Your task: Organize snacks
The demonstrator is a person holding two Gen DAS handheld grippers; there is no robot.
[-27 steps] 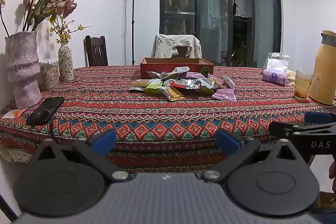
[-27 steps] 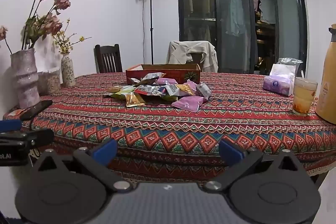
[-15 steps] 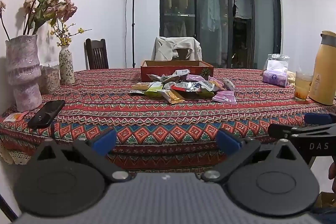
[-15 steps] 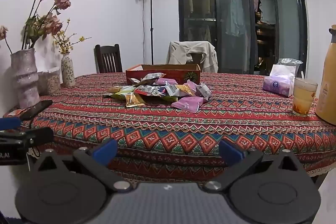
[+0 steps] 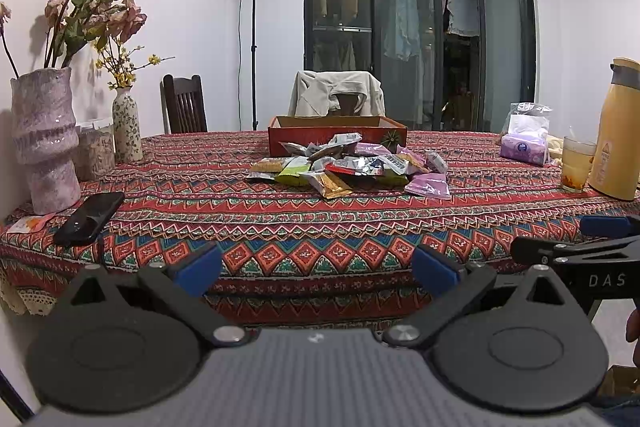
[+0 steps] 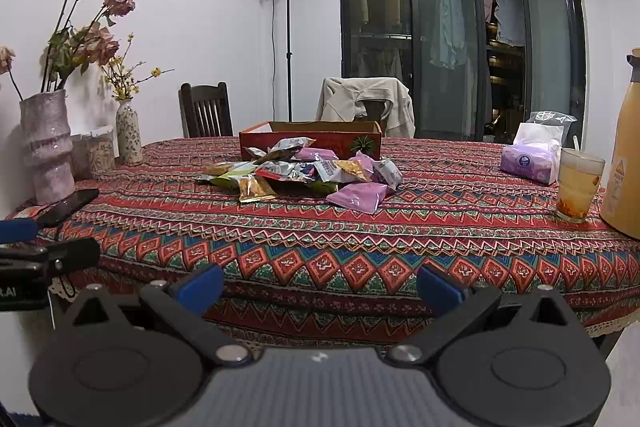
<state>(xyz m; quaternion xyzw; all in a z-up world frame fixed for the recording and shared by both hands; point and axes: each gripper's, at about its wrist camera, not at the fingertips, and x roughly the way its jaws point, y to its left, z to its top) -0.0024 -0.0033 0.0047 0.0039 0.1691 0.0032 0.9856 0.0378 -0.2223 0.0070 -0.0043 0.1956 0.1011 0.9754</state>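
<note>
Left claw (image 5: 316, 269) is hanging off the near edge of the table (image 5: 280, 227), fingers spread wide apart, nothing between them. Right claw (image 6: 320, 285) is doing the same, also spread and gripping nothing.

Snack packets (image 5: 344, 169) are lying in a loose heap mid-table, just in front of the red cardboard box (image 5: 338, 137); the rearmost packets are sitting against its front wall. A purple packet (image 5: 428, 185) is lying at the heap's right front edge, a gold one (image 5: 334, 185) at the front centre.

Left view only: the right claw's side profile is poking in at the right edge, with a sliver of the person's hand (image 5: 633, 327) below it. The whole yellow thermos (image 5: 618, 131) is showing, lid included.

Right view only: the left claw is poking in at the left edge. The thermos is getting cut off by the frame here, but the glass of drink (image 6: 578, 185) and purple tissue pack (image 6: 530, 163) are reading larger and clearer.

Both views: a black phone (image 5: 90, 217) is lying near the pink vase (image 5: 44, 135) at table left, with a smaller floral vase (image 5: 127, 125) behind.
</note>
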